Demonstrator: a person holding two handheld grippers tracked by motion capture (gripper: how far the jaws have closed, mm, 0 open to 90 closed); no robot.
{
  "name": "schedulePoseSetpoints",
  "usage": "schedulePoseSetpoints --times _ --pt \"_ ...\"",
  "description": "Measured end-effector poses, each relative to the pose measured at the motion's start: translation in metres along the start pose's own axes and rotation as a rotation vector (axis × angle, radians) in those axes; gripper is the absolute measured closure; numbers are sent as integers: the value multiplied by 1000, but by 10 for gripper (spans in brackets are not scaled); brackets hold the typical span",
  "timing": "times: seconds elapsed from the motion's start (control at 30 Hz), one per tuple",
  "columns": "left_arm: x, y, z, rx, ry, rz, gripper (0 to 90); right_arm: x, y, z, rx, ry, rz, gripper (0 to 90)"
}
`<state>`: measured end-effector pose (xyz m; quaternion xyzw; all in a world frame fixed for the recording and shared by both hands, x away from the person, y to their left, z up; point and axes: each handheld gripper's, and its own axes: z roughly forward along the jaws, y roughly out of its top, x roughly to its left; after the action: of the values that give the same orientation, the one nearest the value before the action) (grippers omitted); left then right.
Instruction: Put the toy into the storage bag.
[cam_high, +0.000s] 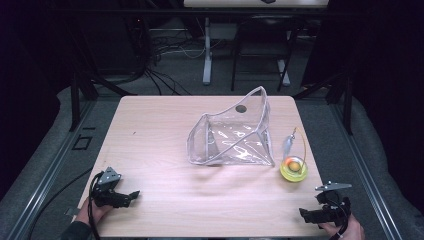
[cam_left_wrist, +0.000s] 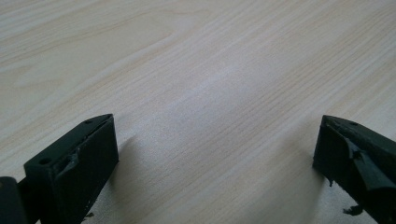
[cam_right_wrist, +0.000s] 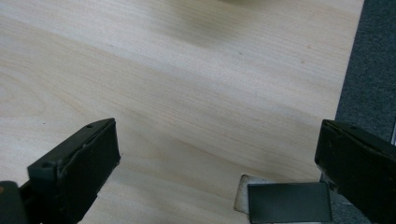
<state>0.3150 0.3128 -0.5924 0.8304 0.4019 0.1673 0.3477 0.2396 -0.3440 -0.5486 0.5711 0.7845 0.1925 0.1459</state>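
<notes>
High view: I see the whole pale wood-grain table (cam_high: 165, 130). A clear plastic pouch (cam_high: 231, 135) with a stiff, glossy rim stands propped open near the middle, a round hole near its top edge. Just right of it lies a small yellow-green round case (cam_high: 293, 168) with an orange ball inside and a thin wire loop arching above it, touching a grey tag.

My left gripper (cam_high: 131, 195) sits at the near left corner of the table, my right gripper (cam_high: 306, 215) at the near right corner. The case is nearest the right gripper, farther from me and slightly left of it; the pouch is well apart from both.

Left gripper view: bare wood grain between the two black, matte, blocky jaws, standing wide apart, nothing between them.

Right gripper view: jaws likewise spread wide and empty, table edge, grey carpet (cam_right_wrist: 373, 70) beyond, and a dark rectangular patch (cam_right_wrist: 289, 201) at the near edge.
</notes>
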Motion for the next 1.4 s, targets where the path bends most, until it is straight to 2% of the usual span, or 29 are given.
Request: schedulePoseSetpoints --times 0.33,0.43,0.47,0.5,0.53,0.63,0.67,0.9,1.03,1.3,1.4 --pt "0 0 0 0 0 0 0 0 4 -2 3 10 -7 0" --pt "0 0 0 1 0 2 0 1 8 -4 -11 19 -7 3" --pt "0 0 0 1 0 2 0 3 11 -7 3 -23 -16 8" --pt "0 0 0 1 0 3 0 4 13 -7 -29 -17 -13 11" --pt "0 0 0 2 0 2 0 3 16 -8 -20 24 -18 11" --pt "0 0 0 1 1 4 0 3 20 -10 -23 26 -25 21" --pt "0 0 0 1 0 3 0 2 23 -11 -23 43 -24 17" --pt "0 0 0 1 1 3 0 2 34 -15 -41 48 -3 0" --pt "0 0 0 1 1 3 0 1 48 -21 -69 50 -2 0" --pt "0 0 0 1 1 3 0 1 73 -25 -77 60 -16 0" --pt "0 0 0 1 1 3 0 2 82 -29 -92 67 -21 38"
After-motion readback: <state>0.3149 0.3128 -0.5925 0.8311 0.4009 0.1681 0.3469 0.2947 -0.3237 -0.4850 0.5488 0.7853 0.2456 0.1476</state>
